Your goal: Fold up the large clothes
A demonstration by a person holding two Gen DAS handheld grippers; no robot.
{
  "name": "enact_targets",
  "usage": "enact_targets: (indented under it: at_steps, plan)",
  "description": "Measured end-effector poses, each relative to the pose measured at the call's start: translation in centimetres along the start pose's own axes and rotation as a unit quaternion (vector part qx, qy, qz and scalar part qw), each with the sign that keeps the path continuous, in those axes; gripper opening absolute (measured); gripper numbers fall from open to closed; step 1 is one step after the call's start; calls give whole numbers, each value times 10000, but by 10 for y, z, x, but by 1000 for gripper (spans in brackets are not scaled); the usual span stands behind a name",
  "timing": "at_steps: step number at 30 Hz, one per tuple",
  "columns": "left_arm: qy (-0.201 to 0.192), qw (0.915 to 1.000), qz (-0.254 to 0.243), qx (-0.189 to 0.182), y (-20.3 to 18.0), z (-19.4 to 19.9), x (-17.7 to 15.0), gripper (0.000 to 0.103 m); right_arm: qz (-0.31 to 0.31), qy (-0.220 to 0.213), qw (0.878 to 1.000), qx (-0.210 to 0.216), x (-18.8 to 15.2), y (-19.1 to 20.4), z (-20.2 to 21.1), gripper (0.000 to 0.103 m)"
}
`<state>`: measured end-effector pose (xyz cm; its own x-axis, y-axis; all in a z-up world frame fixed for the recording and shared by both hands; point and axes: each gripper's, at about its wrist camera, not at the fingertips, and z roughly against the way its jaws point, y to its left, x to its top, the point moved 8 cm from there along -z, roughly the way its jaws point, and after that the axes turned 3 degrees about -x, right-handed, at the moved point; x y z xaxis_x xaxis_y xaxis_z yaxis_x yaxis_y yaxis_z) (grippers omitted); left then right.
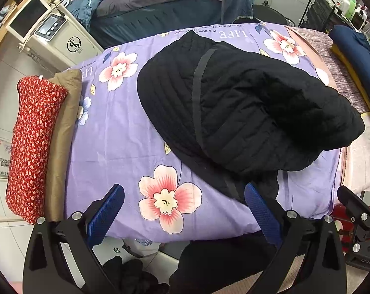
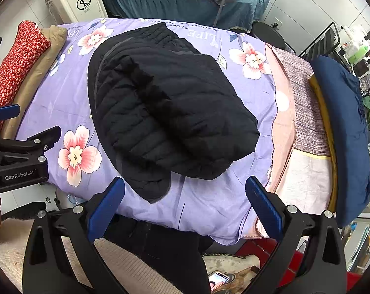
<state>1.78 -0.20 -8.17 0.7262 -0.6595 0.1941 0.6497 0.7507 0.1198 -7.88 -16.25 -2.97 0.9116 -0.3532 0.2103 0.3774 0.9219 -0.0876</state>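
Covering most of both views, a lilac flowered quilt (image 1: 116, 132) is spread over the bed; its far corners are cut off by the lens, and its near edge drops out of sight behind the grippers; at its middle a black quilted jacket (image 1: 234, 103) is seen lying folded into a thick bundle, one flatter layer spread beneath and a lower flap (image 2: 150, 186) reaching toward the near edge; how the sleeves are tucked cannot be made out in the dark fabric; along one side a red patterned pillow (image 1: 30, 144) is set against a tan one (image 1: 62, 132), and on the opposite side a navy cushion (image 2: 341, 132) is partly cropped; the left gripper (image 1: 185, 208) is held wide open, nothing gripped, its one blue pad (image 1: 258, 208) overlapping the flap's tip in view, though contact cannot be confirmed; the right gripper (image 2: 185, 196) is likewise spread wide and empty, above the quilt's near edge; bare quilt is left open on both sides of the jacket.
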Motion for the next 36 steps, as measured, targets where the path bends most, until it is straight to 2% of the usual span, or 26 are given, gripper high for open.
enact_targets:
  at_steps: [36]
  plan:
    - [8,10000,-3,-45,-2,0,-2,97,7,-6,10000,4,-1,0,1,97]
